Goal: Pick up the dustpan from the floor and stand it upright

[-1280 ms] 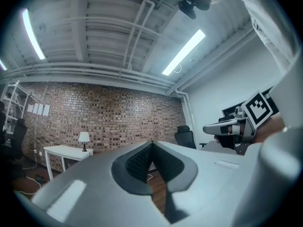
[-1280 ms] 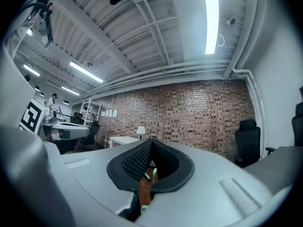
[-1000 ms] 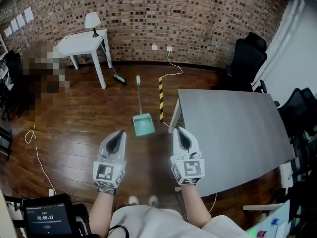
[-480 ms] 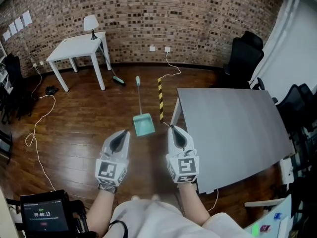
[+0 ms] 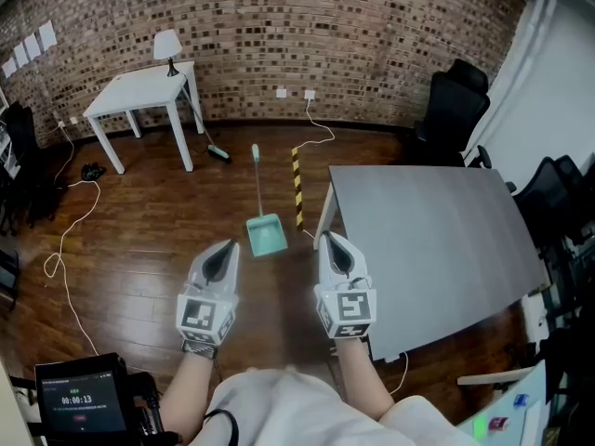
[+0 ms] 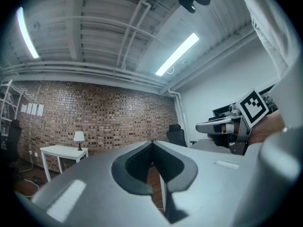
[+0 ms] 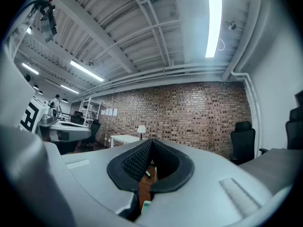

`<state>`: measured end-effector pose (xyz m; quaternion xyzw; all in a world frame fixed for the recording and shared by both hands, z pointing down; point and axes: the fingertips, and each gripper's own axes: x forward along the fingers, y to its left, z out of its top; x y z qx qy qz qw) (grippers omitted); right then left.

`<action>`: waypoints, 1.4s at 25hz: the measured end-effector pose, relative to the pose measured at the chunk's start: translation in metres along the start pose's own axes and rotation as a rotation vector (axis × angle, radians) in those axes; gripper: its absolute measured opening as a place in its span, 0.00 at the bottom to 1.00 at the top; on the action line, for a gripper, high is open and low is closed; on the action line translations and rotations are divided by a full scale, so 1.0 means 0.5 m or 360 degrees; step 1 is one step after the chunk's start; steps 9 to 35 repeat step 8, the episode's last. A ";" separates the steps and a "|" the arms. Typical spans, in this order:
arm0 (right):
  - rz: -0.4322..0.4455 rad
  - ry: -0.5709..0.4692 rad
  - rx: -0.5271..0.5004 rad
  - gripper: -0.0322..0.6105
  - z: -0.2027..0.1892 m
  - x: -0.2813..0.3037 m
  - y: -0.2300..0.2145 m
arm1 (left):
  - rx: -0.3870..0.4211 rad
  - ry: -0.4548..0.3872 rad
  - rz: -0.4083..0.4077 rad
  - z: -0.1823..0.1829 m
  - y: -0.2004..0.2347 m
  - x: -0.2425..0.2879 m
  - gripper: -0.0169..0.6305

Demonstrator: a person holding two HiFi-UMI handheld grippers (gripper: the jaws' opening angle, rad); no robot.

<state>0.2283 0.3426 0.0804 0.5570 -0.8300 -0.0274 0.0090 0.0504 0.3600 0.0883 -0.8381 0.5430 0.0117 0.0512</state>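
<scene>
Dustpan (image 5: 267,235) was lying flat on the floor (image 5: 139,249), pan end near, handle running off toward the far brick wall (image 5: 372,45). Left gripper (image 5: 225,247) and right gripper (image 5: 333,241) hung short of it, fingers pinched together, empty. Left looked a touch nearer.

Bright ceiling strips, fisheye-warped edges.
</scene>
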 end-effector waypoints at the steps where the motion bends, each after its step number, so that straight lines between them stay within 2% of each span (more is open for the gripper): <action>1: -0.0002 -0.0004 -0.0006 0.07 0.003 0.000 0.001 | -0.0001 -0.0002 0.0000 0.001 0.001 0.000 0.03; 35: -0.0003 -0.0015 -0.0024 0.07 0.010 -0.004 0.020 | -0.0005 -0.0013 0.0009 0.002 0.014 -0.015 0.03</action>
